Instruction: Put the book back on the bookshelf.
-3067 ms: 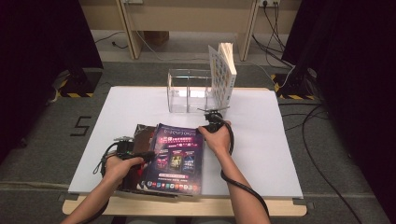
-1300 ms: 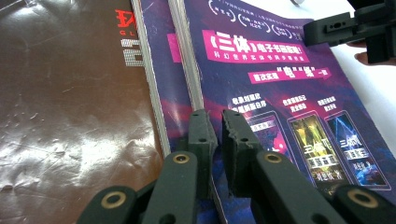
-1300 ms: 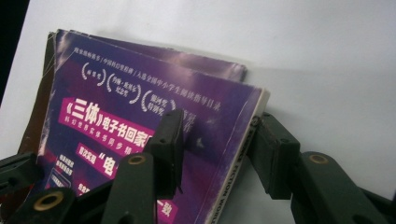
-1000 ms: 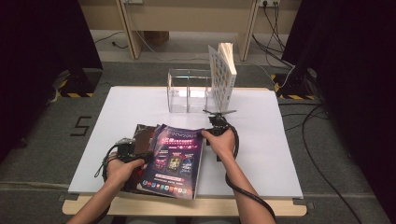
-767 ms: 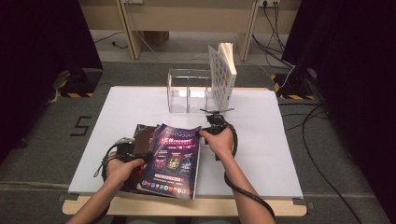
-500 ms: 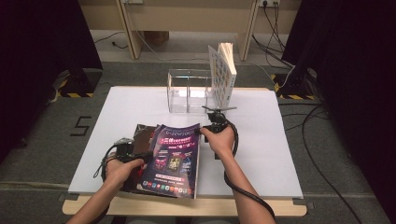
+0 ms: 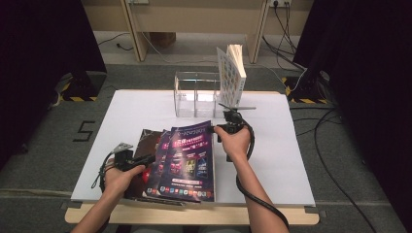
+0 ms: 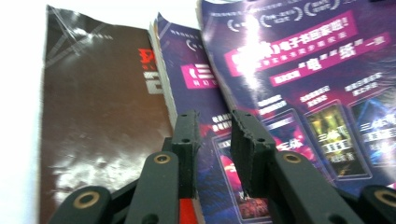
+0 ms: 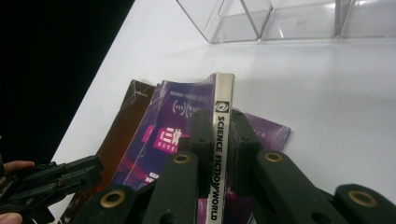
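— Right gripper (image 9: 219,135) first: what has it got?

— Its jaws are clamped on the spine edge of the top magazine (image 7: 192,158), the purple one. In the right gripper view the white spine runs straight up between the two jaws, which press on both sides of it.

— And the left gripper (image 8: 212,135)?

— Jaws slightly parted, nothing between them. They hover over the second purple magazine (image 8: 187,79), just beside the edge of the top one. A brown magazine (image 8: 100,116) lies furthest to the side.

— Where is all this on the table (image 7: 145,104)?

— The fanned stack sits near the front edge. Behind it stands a clear plastic rack (image 7: 197,94), with a book (image 7: 232,73) upright in its right end.

— Anything changed since three seconds ago?

— Yes. The top magazine's right edge has come up off the table and the cover now tilts toward the left. The right hand (image 7: 235,141) has moved a little nearer the person. The left gripper has stayed by the stack's left side.
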Tool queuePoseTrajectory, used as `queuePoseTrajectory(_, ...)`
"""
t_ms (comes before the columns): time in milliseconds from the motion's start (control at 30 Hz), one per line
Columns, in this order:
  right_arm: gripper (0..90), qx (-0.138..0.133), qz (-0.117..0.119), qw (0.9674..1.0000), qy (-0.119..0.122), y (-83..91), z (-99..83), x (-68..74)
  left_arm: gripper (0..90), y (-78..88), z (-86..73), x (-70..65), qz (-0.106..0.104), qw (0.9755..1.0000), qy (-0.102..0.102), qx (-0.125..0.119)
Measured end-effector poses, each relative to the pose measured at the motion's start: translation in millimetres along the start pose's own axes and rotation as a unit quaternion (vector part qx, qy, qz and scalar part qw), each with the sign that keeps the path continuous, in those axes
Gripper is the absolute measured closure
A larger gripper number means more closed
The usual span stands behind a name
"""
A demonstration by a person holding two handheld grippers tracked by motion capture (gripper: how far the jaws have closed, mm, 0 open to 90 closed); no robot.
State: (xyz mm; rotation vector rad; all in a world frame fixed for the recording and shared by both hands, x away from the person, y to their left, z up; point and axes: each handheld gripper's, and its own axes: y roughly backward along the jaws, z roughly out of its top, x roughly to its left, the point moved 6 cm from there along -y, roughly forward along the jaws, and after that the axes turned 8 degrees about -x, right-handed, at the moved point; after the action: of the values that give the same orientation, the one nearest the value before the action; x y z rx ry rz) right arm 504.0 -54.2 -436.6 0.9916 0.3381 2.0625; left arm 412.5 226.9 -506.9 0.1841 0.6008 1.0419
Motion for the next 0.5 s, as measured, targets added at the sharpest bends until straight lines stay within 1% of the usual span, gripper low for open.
queuePoseTrajectory(133, 83.1, -0.014, -0.009, 0.9997, 0.017, 8.5, 6.3, 1.1, 68.6, 1.6, 2.2, -0.1, 0.000, 1.0000, 0.001, -0.005)
queuePoseTrajectory(200, 83.1, -0.023, -0.018, 0.9991, 0.029, 13.2, 9.8, 1.8, 68.1, 2.0, 2.3, -0.1, 0.001, 1.0000, -0.001, -0.005)
queuePoseTrajectory(233, 83.2, -0.029, -0.026, 0.9987, 0.033, 15.6, 11.5, 2.3, 67.9, 2.0, 2.1, -0.2, 0.001, 1.0000, -0.001, -0.005)
queuePoseTrajectory(267, 83.2, -0.034, -0.029, 0.9981, 0.042, 17.7, 13.3, 2.4, 67.6, 1.9, 2.0, -0.2, 0.001, 1.0000, -0.001, -0.005)
queuePoseTrajectory(367, 83.2, -0.048, -0.041, 0.9965, 0.055, 24.5, 18.6, 3.5, 66.9, 2.0, 2.0, 0.1, 0.003, 1.0000, -0.001, -0.005)
queuePoseTrajectory(433, 83.2, -0.056, -0.050, 0.9954, 0.060, 28.7, 22.0, 4.7, 66.5, 2.3, 2.2, 0.5, 0.003, 1.0000, -0.001, -0.006)
queuePoseTrajectory(467, 83.2, -0.061, -0.052, 0.9946, 0.067, 30.5, 23.8, 5.0, 66.5, 2.4, 2.3, 0.5, 0.003, 1.0000, -0.001, -0.006)
queuePoseTrajectory(500, 83.2, -0.063, -0.054, 0.9944, 0.066, 32.5, 25.3, 6.0, 66.3, 2.4, 2.3, 0.6, 0.004, 1.0000, -0.001, -0.007)
